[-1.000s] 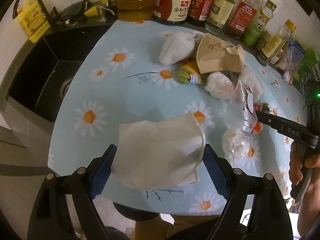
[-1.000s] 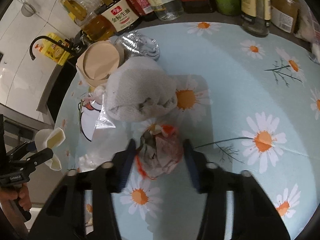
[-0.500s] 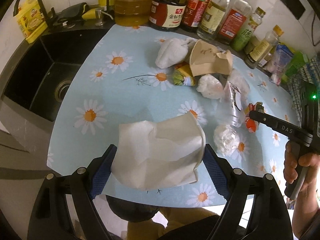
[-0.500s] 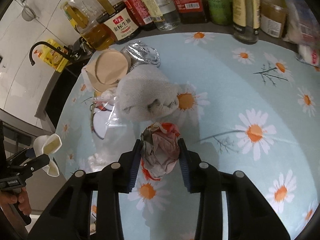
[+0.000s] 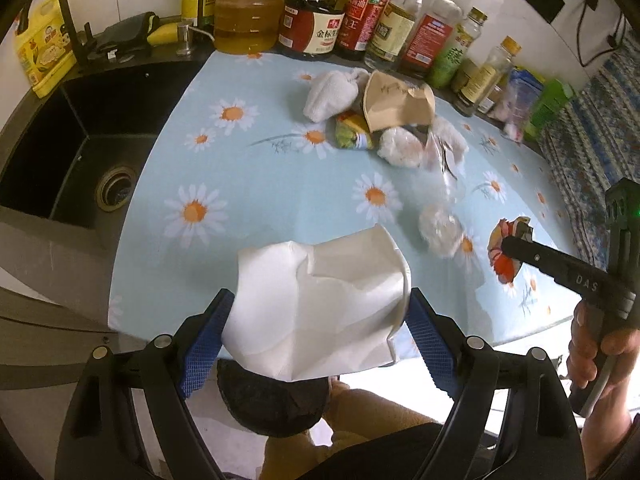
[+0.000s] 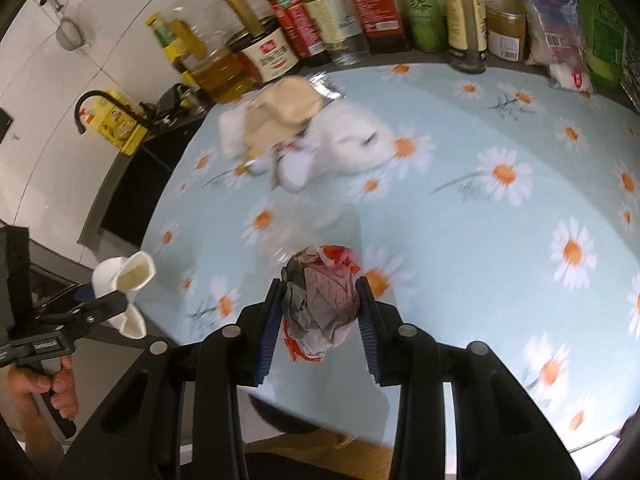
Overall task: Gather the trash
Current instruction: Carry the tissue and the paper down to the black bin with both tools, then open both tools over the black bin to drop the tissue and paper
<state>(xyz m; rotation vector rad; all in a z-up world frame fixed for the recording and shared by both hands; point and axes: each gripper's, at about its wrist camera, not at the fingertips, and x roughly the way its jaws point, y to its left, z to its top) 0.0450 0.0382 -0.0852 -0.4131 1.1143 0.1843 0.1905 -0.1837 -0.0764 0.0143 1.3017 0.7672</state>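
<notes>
Daisy-print surface (image 5: pixel 280 184) holds more litter; left gripper (image 5: pixel 316 320) jaws pinch a crushed paper cup (image 5: pixel 320 308), right gripper (image 6: pixel 318 316) jaws pinch a crumpled wrapper (image 6: pixel 320 304), both lifted clear for carrying off.

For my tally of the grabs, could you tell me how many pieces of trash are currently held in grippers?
2: a crushed white paper cup in the left gripper, and a crumpled red wrapper in the right gripper. None seems hidden.

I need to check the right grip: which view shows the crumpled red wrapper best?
The right wrist view: the crumpled red wrapper fills the space between the right gripper pads, close and fairly sharp. The left wrist view shows it only small, at the side, partly behind a gripper finger.
</notes>
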